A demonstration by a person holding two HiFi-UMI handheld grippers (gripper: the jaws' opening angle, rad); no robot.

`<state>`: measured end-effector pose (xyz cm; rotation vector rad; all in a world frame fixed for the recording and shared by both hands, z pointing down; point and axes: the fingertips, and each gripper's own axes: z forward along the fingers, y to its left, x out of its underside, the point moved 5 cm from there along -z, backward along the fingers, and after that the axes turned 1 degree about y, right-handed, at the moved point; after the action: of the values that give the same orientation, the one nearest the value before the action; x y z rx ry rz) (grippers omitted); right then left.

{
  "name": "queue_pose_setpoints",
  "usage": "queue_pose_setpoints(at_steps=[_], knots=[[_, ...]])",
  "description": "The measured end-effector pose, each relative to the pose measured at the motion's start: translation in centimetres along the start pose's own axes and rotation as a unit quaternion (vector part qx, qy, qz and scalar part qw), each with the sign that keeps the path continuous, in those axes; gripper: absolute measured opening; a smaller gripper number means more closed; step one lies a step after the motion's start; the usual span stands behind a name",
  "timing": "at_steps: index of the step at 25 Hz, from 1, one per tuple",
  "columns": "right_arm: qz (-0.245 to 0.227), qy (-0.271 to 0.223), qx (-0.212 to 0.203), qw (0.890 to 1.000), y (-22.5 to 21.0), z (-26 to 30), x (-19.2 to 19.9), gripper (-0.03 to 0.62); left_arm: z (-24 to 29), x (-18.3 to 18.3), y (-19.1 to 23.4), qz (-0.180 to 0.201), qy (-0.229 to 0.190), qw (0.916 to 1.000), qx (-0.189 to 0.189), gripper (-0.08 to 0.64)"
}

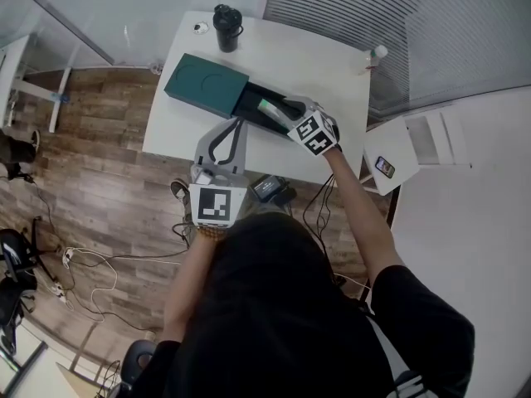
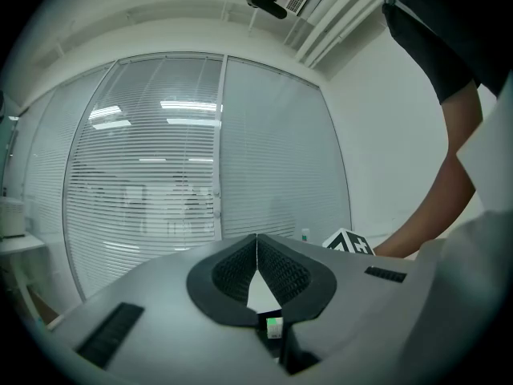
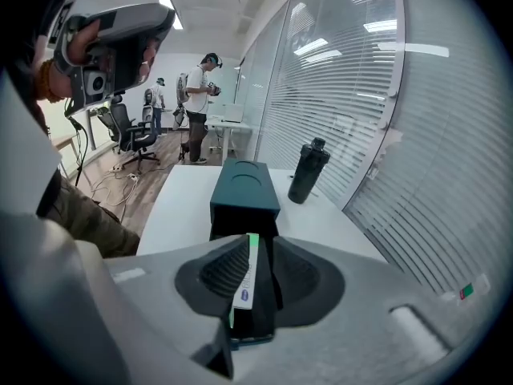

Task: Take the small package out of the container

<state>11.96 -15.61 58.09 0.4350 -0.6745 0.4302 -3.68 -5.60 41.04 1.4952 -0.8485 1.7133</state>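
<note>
Right tongs angled down over open black tray end of teal container on white desk. Small package stood on edge between tongs, inside tray, leaning on one pad, with gap at other. Tongs parted, not pinching. Left tongs closed tight, empty, held level near container's near side. Black bottle stood beyond container at far desk edge.

The person wears a black short-sleeved shirt. The left gripper and the right gripper are of grey plastic, with black ribbed pads, and each one carries a white cube with black square markers.
</note>
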Motion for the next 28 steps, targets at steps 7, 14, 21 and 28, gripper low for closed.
queue_pose_setpoints(at_steps=[7, 14, 21, 28], knots=[[0.010, 0.013, -0.021, 1.000, 0.5, 1.6, 0.8, 0.117, -0.1, 0.4, 0.9, 0.001, 0.010, 0.9999, -0.007, 0.000], [0.013, 0.025, -0.034, 0.999, 0.5, 2.9, 1.4, 0.118, 0.2, 0.7, 1.4, 0.002, 0.012, 0.9999, -0.009, 0.000], [0.016, 0.041, -0.048, 0.998, 0.5, 3.8, 2.0, 0.130, 0.7, 0.7, 1.8, 0.001, 0.017, 0.9998, -0.008, 0.000], [0.032, 0.063, -0.065, 0.995, 1.1, 4.9, 3.1, 0.146, 0.8, 1.1, 2.1, -0.001, 0.020, 0.9998, -0.009, 0.000]])
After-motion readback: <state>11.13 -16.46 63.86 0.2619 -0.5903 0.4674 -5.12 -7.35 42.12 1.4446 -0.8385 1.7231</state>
